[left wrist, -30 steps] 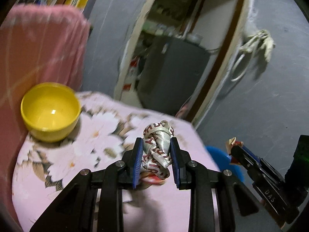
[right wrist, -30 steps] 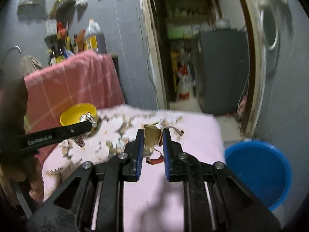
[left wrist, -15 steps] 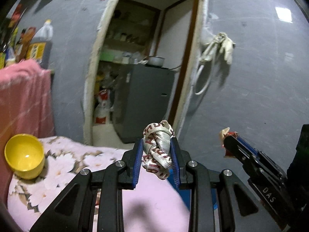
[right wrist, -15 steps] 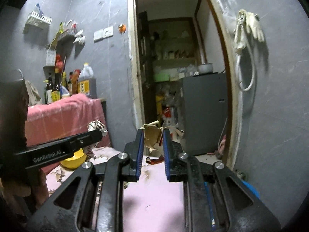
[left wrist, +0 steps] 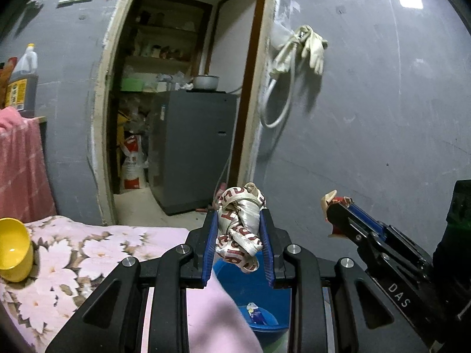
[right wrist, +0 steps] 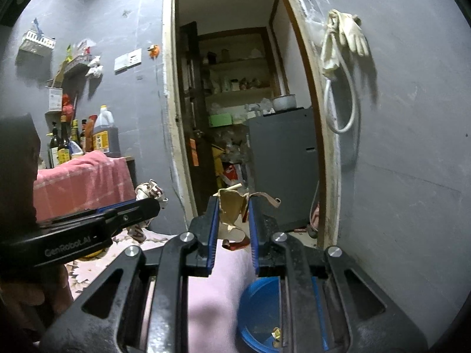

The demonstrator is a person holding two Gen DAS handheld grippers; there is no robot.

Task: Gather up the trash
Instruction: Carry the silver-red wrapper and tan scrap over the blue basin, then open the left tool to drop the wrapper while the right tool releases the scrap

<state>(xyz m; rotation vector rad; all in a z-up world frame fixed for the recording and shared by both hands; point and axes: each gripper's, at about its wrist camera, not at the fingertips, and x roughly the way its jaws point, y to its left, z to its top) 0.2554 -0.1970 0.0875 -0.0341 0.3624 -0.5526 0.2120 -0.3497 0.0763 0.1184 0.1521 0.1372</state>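
Above the desk edge, both tools raised, each loaded. Left gripper: jaws closed down onto a crumpled white wrapper with red lettering, wad fills the gap between the blue pads. Right gripper: jaws closed narrow on a torn tan wrapper, a red strip hanging loose below it.

Blue bin sits low, off the desk's right edge, partly under both tools. Left wrist view shows one small blue-and-white scrap already lying in it; right wrist view shows a small yellowish scrap on the bin floor.

Progress, as judged: some trash binned, two pieces in hand and not yet dropped. Both look close to a release position, though fisheye makes it hard to say whether either load hangs directly over the bin mouth. What is left: carry over the rim, open, let fall. No further litter visible on the part of the desk in frame; much of it is hidden behind the tools.

Surface: desk covered in pink cloth with a pale flower print, soft, slightly rumpled. Yellow bowl at far left, tilted in view.

Room: grey walls, dim light. Open doorway to a cluttered store with shelves and a grey fridge. Rubber gloves and a hose loop hang right of the frame. Bottles and a pink towel at left.
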